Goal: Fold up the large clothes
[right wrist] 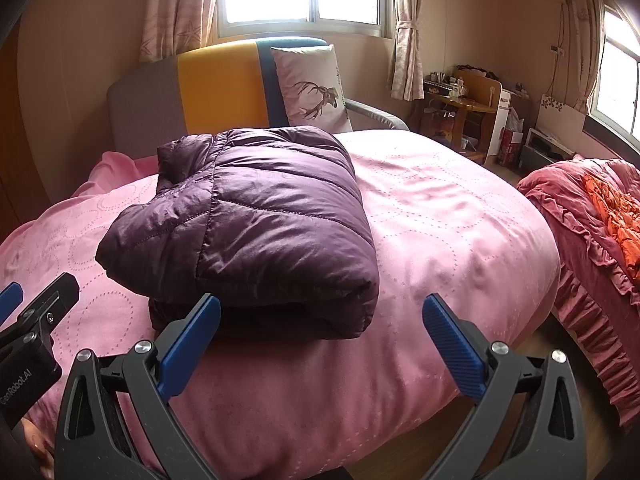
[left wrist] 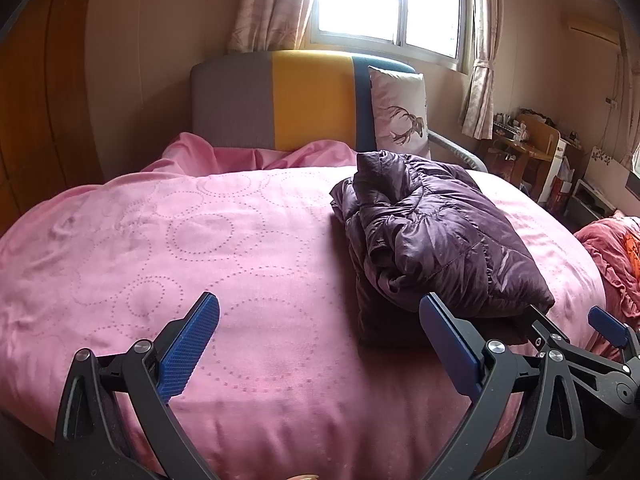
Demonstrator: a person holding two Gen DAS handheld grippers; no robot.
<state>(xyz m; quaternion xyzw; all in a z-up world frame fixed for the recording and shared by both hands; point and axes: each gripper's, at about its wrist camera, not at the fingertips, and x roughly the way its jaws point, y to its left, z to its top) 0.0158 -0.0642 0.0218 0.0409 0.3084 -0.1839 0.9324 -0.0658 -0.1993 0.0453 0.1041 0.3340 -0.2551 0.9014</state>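
Observation:
A dark purple quilted puffer jacket [left wrist: 436, 236] lies folded into a thick bundle on the pink bedspread [left wrist: 200, 240]. In the right wrist view the jacket [right wrist: 256, 224] fills the middle, its folded edge toward me. My left gripper [left wrist: 320, 344] hovers open over the bedspread, to the left of the jacket and just short of it, holding nothing. My right gripper [right wrist: 320, 340] is open too, its left fingertip [right wrist: 200, 320] close to the jacket's near edge. Part of the right gripper [left wrist: 576, 332] shows at the right of the left wrist view.
The bed has a grey, yellow and blue headboard [right wrist: 216, 88] with a deer-print pillow [right wrist: 312, 88] leaning on it. A red ruffled bedcover [right wrist: 592, 232] lies on the right. A cluttered wooden desk [right wrist: 464, 100] stands by the far wall. A wooden wardrobe [left wrist: 44, 100] is at left.

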